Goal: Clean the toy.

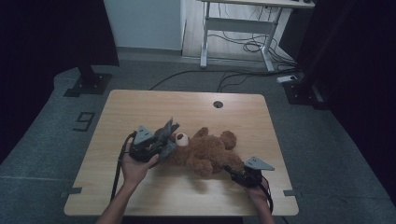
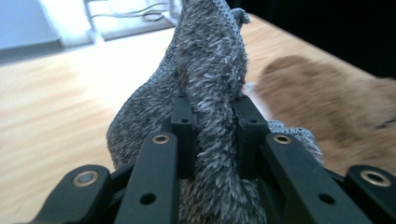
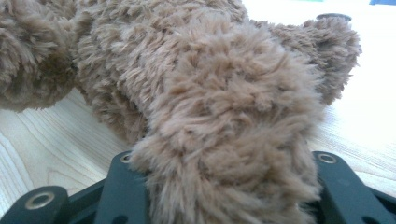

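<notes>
Two tools work on one brown teddy bear, which lies on its back near the middle of the wooden counter. At the bear's head end, the left tool pinches a fuzzy grey cloth between its jaws; the cloth stands up from the jaws, just beside the bear's pale muzzle. At the bear's opposite end, the right tool is clamped on a plush leg, whose fur bulges between the jaws.
</notes>
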Demonstrator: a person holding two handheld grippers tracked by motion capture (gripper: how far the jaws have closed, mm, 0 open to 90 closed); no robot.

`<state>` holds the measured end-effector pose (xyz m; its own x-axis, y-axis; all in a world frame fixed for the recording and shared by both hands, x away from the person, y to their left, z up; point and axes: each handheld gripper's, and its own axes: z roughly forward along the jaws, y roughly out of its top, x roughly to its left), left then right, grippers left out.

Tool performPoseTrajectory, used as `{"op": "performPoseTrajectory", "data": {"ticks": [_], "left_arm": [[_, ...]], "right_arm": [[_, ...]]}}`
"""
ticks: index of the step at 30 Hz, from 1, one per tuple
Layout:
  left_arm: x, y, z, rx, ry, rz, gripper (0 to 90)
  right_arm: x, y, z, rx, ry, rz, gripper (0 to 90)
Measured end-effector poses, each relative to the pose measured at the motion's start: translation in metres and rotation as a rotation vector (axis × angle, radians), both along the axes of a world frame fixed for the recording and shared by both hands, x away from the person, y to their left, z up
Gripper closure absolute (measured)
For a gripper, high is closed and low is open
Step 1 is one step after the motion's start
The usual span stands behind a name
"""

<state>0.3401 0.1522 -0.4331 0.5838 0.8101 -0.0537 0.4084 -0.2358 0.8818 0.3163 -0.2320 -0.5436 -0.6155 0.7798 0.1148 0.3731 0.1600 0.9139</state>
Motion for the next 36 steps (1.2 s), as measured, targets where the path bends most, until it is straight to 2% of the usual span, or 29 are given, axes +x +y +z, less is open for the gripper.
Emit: {"op": "performPoseTrajectory", "data": {"ticks": [2,5,6,7,8,9,11,12,13,14,15,16,17,19,22,27,28,31,32,33,34,36], "left_arm": [[0.0,-0.016,0.006,0.005,-0.007,-0.034,73.5],[0.002,-0.034,0.009,-0.015,0.007,-0.077,73.4],[0.004,-0.048,0.009,-0.009,0.009,-0.099,73.4],[0.004,-0.048,0.009,-0.009,0.009,-0.099,73.3],[0.007,-0.06,0.008,0.002,0.014,-0.111,73.3],[0.007,-0.06,0.008,0.002,0.014,-0.111,73.2],[0.018,-0.076,0.0,0.049,0.04,-0.106,73.0],[0.022,-0.078,-0.003,0.071,0.055,-0.101,73.0],[0.022,-0.078,-0.003,0.071,0.055,-0.101,73.0],[0.026,-0.078,-0.007,0.069,0.075,-0.093,73.0],[0.029,-0.076,-0.01,0.06,0.091,-0.089,73.0],[0.033,-0.07,-0.014,0.021,0.11,-0.087,72.9],[0.033,-0.07,-0.014,0.021,0.11,-0.087,72.9],[0.034,-0.062,-0.013,-0.011,0.116,-0.081,72.8],[0.034,-0.054,-0.009,-0.006,0.101,-0.047,72.8],[0.041,-0.038,-0.01,-0.008,0.109,-0.013,73.0],[0.045,-0.03,-0.013,-0.011,0.122,0.009,73.1],[0.049,-0.023,-0.02,-0.002,0.143,0.037,73.4],[0.053,-0.016,-0.028,-0.009,0.168,0.055,73.4],[0.054,-0.01,-0.033,-0.047,0.189,0.055,73.5],[0.054,-0.006,-0.036,-0.058,0.195,0.058,73.5],[0.053,-0.004,-0.037,-0.049,0.193,0.065,73.5]], "right_arm": [[0.0,0.0,0.0,0.001,-0.001,-0.001,52.9],[0.0,0.0,0.0,0.0,0.0,0.001,52.9],[0.0,0.0,0.0,0.002,0.001,0.001,52.9],[0.0,0.0,0.0,0.002,0.001,0.001,52.9],[0.0,0.0,0.0,0.001,-0.001,0.002,52.9],[0.0,0.0,0.0,0.0,-0.001,0.001,52.9],[0.0,0.0,0.0,0.0,-0.001,-0.001,52.9],[-0.001,0.0,0.0,-0.001,-0.004,-0.005,53.0],[-0.001,0.001,0.0,0.001,-0.006,-0.008,53.2],[-0.001,0.001,0.0,-0.001,-0.007,-0.009,53.4],[-0.001,0.001,0.0,-0.001,-0.007,-0.009,53.4],[-0.001,0.001,0.0,-0.001,-0.009,-0.006,53.7],[-0.001,0.001,0.0,-0.001,-0.009,-0.006,53.7],[0.0,0.002,0.0,-0.002,-0.007,-0.007,54.3],[0.0,0.002,0.0,-0.001,-0.004,-0.012,54.8],[0.0,0.002,0.0,0.002,0.004,-0.009,54.8],[0.0,0.002,-0.001,0.004,0.005,-0.007,54.8],[0.0,0.002,-0.001,0.002,0.007,-0.007,54.8],[0.0,0.002,-0.001,0.004,0.009,-0.005,54.8],[0.0,0.002,-0.001,0.004,0.01,-0.003,54.8],[-0.001,0.002,-0.001,0.004,0.008,-0.001,54.8],[0.0,0.003,-0.001,0.004,0.008,-0.001,54.8]]}}
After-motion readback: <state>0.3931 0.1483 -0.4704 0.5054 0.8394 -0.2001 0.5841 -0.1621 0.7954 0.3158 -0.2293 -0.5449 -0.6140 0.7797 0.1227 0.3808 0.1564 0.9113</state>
